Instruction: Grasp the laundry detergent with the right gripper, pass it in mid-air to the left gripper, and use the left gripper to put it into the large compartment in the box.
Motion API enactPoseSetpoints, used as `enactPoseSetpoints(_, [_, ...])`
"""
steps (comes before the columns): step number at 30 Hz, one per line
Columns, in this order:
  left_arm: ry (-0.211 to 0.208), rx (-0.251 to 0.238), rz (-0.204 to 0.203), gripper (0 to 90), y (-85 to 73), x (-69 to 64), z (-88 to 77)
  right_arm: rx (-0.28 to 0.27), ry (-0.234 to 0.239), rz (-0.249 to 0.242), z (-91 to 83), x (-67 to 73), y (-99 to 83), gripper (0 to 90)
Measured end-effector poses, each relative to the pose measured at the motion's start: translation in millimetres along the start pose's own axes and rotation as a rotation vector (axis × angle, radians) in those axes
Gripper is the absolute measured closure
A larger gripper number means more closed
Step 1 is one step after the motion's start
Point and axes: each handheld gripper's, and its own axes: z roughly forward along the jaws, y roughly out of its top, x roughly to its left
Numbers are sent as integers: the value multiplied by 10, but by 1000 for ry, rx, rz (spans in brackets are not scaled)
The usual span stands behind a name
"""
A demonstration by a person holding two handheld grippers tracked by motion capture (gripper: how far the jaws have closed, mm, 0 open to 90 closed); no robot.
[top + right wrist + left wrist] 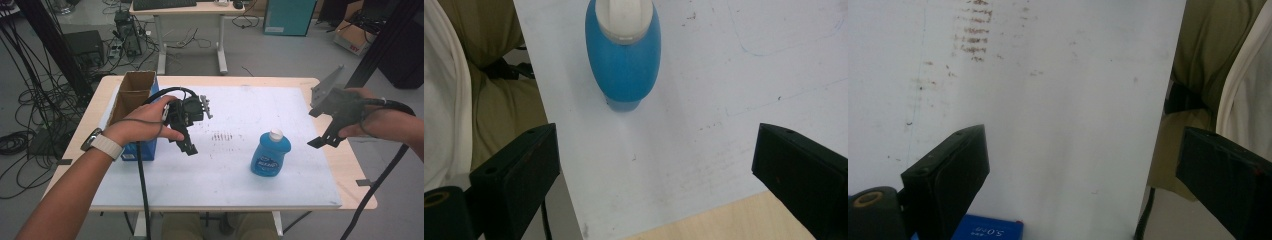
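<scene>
A blue bottle (270, 155) with a white cap stands upright on the white mat (235, 180), right of centre. In the right gripper view the bottle (624, 55) shows from above, beyond the jaws and near the mat's edge. My right gripper (325, 139) hangs in the air to the right of the bottle, apart from it. Its jaws stand wide and open (656, 145) with nothing between them. My left gripper (186, 142) hovers over the left part of the mat, pointing down. It is open (1083, 150) and holds nothing.
An open cardboard box (132, 92) stands at the table's left edge, with a blue box (142, 150) against it by my left wrist; that blue box's corner (988, 231) shows below the left jaws. Faint brown marks (222, 136) stain the mat. The wooden table rim (357, 195) borders the mat.
</scene>
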Motion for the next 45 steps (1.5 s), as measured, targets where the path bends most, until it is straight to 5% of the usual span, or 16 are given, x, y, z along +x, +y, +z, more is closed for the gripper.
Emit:
enactPoseSetpoints(3, [3, 15, 20, 73, -3, 9, -16, 5, -8, 3, -8, 2, -3, 54])
enactPoseSetpoints(7, [0, -4, -6, 70, -19, -10, -10, 10, -12, 2, -22, -2, -5, 55])
enactPoseSetpoints(13, [6, 7, 15, 70, -27, 13, -28, 22, -10, -2, -43, 12, 8, 55])
enactPoseSetpoints(23, [7, -11, -7, 72, -16, 24, -8, 7, -24, 7, -29, 27, -20, 52])
enactPoseSetpoints(25, [12, 3, 12, 72, -13, 36, -4, 0, -19, 8, 5, 42, -40, 53])
enactPoseSetpoints(27, [7, -14, -14, 72, -15, 27, 20, -6, -18, 5, 20, 44, -46, 52])
enactPoseSetpoints(45, [11, -19, -15, 73, -10, 37, 33, -73, 24, 54, 338, 89, -195, 52])
